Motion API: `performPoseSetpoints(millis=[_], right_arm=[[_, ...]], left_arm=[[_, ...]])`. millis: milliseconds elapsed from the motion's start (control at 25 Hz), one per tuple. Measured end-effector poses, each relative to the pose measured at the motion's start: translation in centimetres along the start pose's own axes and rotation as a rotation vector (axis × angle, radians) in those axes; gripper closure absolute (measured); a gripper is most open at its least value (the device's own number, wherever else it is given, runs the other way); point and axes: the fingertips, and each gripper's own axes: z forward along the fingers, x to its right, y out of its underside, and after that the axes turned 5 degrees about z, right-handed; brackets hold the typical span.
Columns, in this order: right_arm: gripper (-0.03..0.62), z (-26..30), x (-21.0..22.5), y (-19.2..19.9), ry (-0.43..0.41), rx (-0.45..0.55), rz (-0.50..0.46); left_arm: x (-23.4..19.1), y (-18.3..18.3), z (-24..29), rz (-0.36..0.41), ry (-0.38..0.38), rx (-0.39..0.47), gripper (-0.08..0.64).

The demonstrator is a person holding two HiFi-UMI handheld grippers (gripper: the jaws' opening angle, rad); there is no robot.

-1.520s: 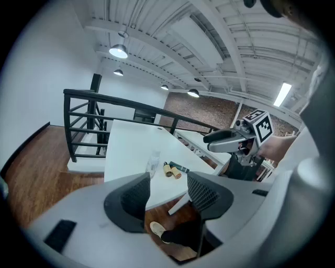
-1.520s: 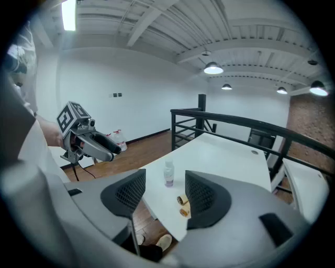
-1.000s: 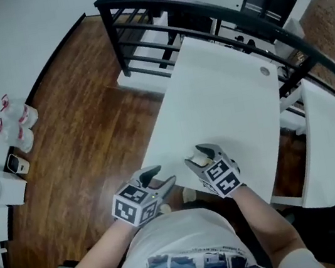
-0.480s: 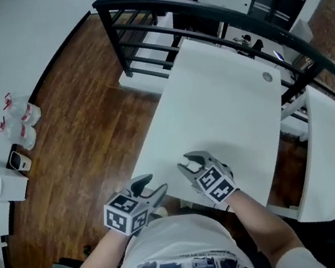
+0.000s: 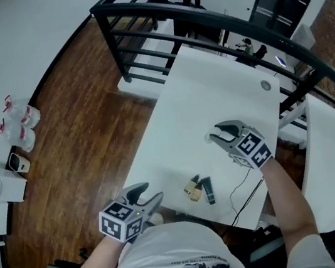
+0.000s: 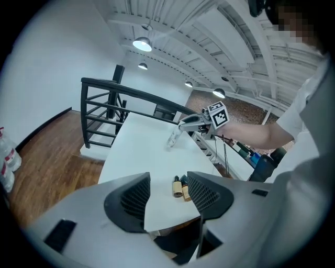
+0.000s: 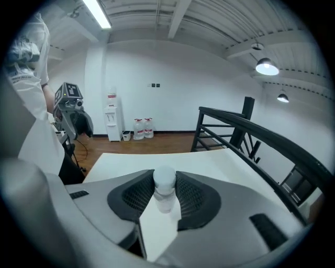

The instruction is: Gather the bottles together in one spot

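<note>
Clear white-capped bottle [image 7: 165, 194] clamped in just-closed jaws of right gripper [image 5: 216, 135]; left gripper [image 6: 168, 180] spread, empty

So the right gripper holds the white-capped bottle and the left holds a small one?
No: the left gripper view shows the left gripper open and empty, small bottles lying on the table beyond. The right gripper has just closed on the white-capped bottle.
</note>
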Motion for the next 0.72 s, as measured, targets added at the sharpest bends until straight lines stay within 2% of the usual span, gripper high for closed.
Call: performPoseSetpoints(millis=[200,360,560,720], right_arm=[[0.456,0.0,7.9,1.3,0.080,0.012,0.046],[0.456,1.6,12.4,2.6,0.137,0.024,0.112],[0.456,4.3,15.8,3.4,0.186,0.019,0.139],[0.456,5.7,17.1,2.9,0.185,0.025,0.156]], left_arm=[[-0.2,-0.3,0.8,-0.016,-0.008,-0.019,0.362],[-0.6,-0.7,1.2,-0.023,-0.026,-0.034,0.362],[-1.5,-1.3,1.5,-0.037,-0.047,-0.048,0.362],[-1.9,-1.5,2.0,-0.052,-0.055,-0.054,0.362]])
